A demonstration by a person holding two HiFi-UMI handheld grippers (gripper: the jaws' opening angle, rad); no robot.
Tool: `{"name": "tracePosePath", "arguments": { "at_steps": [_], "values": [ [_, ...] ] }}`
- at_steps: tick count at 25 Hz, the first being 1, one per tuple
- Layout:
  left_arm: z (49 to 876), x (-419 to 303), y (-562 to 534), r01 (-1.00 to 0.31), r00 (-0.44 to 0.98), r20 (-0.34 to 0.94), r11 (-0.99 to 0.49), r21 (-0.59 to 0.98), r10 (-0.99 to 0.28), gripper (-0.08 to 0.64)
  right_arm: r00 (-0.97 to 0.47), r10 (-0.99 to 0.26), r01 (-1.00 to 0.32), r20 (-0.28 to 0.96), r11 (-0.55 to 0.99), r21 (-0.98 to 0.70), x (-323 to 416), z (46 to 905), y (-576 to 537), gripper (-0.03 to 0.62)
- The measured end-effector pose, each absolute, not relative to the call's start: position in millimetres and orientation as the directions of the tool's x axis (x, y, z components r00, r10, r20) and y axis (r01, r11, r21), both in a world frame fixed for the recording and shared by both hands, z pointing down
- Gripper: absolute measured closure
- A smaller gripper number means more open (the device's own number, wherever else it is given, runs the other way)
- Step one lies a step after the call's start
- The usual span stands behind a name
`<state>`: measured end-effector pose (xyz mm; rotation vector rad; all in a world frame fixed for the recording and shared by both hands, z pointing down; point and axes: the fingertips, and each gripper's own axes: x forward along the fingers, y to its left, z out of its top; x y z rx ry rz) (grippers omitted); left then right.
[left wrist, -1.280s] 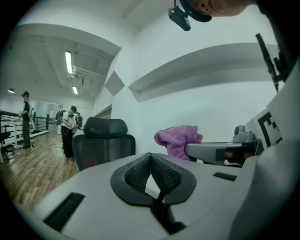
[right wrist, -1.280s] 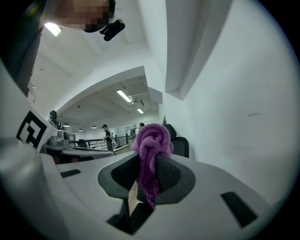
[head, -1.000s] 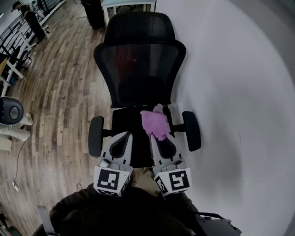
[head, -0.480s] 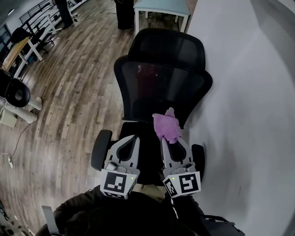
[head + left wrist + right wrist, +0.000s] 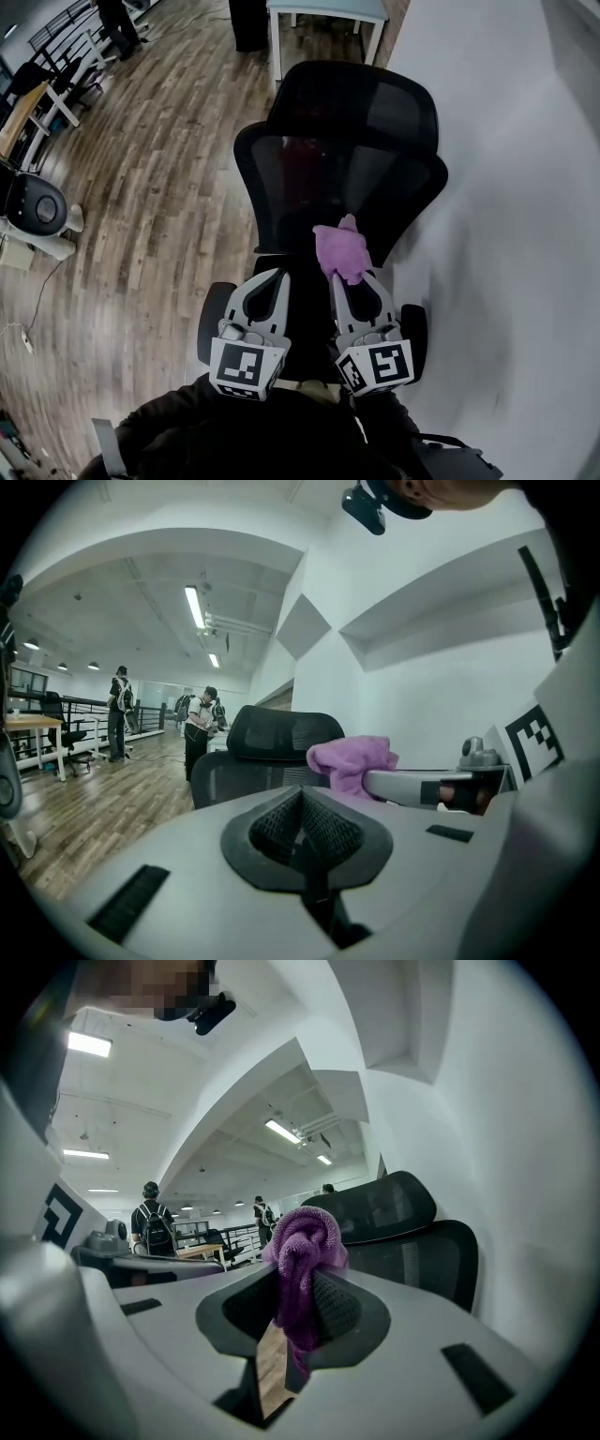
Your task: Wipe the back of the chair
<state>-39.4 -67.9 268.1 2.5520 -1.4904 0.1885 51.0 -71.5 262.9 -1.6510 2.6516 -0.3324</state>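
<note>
A black mesh office chair [image 5: 342, 169] with a headrest stands in front of me, close to the white wall. My right gripper [image 5: 352, 277] is shut on a purple cloth [image 5: 342, 249], which hangs just before the lower part of the chair back. The bunched cloth [image 5: 302, 1265] sticks out between the right jaws, with the chair back [image 5: 412, 1246] beyond it. My left gripper [image 5: 272, 277] is shut and holds nothing, hovering over the seat to the left of the cloth. In the left gripper view the chair [image 5: 272, 757] and the cloth [image 5: 349, 761] lie ahead.
A white wall [image 5: 506, 187] runs along the chair's right side. Wooden floor [image 5: 141, 206] spreads to the left. A light table [image 5: 323, 14] stands behind the chair. A round grey device [image 5: 33, 211] sits at far left. Several people [image 5: 199, 728] stand far off.
The view has shifted, so the chair sits further right and up in the frame. Both grippers and the cloth have drawn slightly closer to the chair back.
</note>
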Motion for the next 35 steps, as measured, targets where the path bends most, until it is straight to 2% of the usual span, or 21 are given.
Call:
{"name": "tracePosePath", "arguments": {
  "at_steps": [8,18,28,35],
  "values": [
    [248.6,-73.9,-129.6,-0.896,0.443,0.158,-0.431,0.103,-0.883,0.556,-0.483,-0.875,-0.868,0.024,0.475,-0.147,22.1,210.4,-164.0,0.508],
    [278.4,-122.3,-168.5,-0.934,0.355,0.236,-0.33,0.138,-0.905,0.557,-0.53,-0.842,-0.837,-0.096,0.538,-0.101,-15.3,142.9,-300.4,0.509],
    [298.6,-163.4,-181.1,-0.962,0.267,0.296,-0.238,0.13,-0.917,0.557,-0.518,-0.854,-0.844,-0.051,0.52,-0.132,-29.7,160.2,-374.7,0.509],
    [305.0,-157.7,-190.4,-0.962,0.268,0.309,-0.237,0.133,-0.913,0.557,-0.471,-0.882,-0.878,0.002,0.469,-0.096,-19.8,168.2,-400.7,0.509]
  ]
}}
